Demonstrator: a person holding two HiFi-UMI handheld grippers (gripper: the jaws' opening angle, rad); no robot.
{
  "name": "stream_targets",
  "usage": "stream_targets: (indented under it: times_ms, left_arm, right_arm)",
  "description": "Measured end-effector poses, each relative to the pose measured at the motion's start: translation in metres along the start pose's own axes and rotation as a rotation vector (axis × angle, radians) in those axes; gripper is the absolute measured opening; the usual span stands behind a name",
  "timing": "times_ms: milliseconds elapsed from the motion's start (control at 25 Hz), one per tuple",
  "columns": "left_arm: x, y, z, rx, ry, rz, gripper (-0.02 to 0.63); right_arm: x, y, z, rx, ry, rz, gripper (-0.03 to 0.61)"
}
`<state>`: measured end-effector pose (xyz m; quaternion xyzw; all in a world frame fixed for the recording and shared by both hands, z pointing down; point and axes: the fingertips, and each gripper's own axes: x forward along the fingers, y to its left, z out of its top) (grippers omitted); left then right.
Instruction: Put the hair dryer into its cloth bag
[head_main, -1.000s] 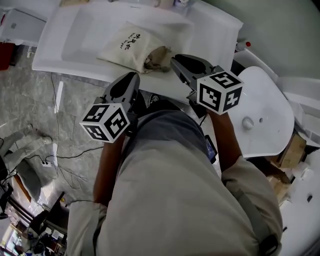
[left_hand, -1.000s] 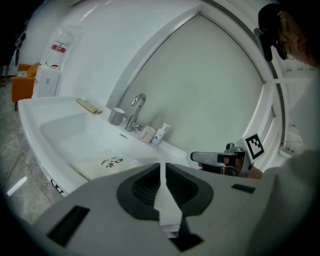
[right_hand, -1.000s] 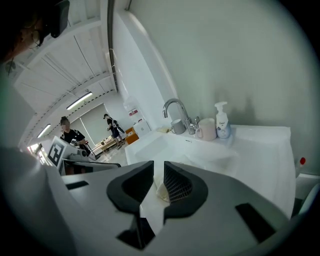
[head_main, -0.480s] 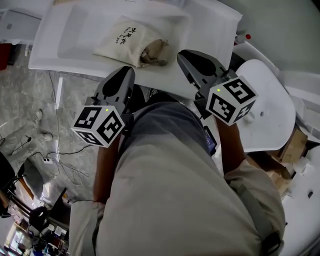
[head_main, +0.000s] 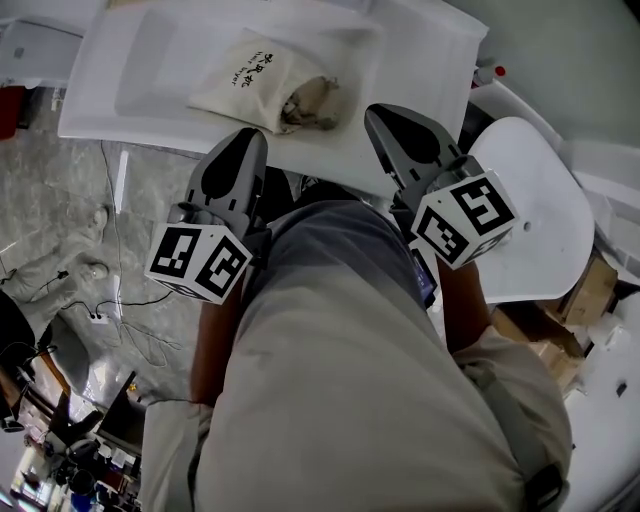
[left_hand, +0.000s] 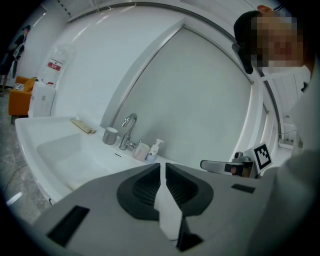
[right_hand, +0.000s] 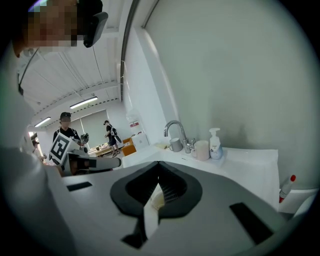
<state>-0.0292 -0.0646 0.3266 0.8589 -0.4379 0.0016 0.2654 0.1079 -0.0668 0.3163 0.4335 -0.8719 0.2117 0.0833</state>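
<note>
The beige cloth bag (head_main: 250, 78) with dark print lies on the white washbasin counter (head_main: 400, 60). Its gathered mouth (head_main: 308, 103) faces the front edge; the hair dryer itself does not show. My left gripper (head_main: 250, 137) hangs just off the counter's front edge, left of the mouth, jaws together and empty. My right gripper (head_main: 376, 112) hovers over the front edge to the right of the mouth, shut on nothing. Neither touches the bag. In the left gripper view the left gripper (left_hand: 161, 165) points at the basin; the right gripper (right_hand: 159, 164) does too.
At the back of the counter stand a tap (left_hand: 128, 131), a cup (left_hand: 110, 135) and a pump bottle (left_hand: 155, 149). A white oval seat lid (head_main: 530, 230) sits at the right, with a red-capped bottle (head_main: 495, 72) beside it. Cables (head_main: 110, 300) trail on the floor. People (right_hand: 65, 131) stand far behind.
Both grippers have risen toward the head camera and drawn slightly back from the bag. The bag has stayed where it lay.
</note>
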Motion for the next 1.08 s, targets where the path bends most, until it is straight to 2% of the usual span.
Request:
stream_targets:
  times_ms: [200,1080]
  left_arm:
    - [0.001,-0.001,-0.005,0.022,0.03,0.016,0.037]
    - [0.002,-0.001,-0.016,0.013,0.055,0.029,0.034]
  right_arm:
    - [-0.003,0.0,0.0,-0.017,-0.004,-0.003,0.009]
    - [-0.002,0.001,-0.012,-0.036,0.051,-0.016,0.009]
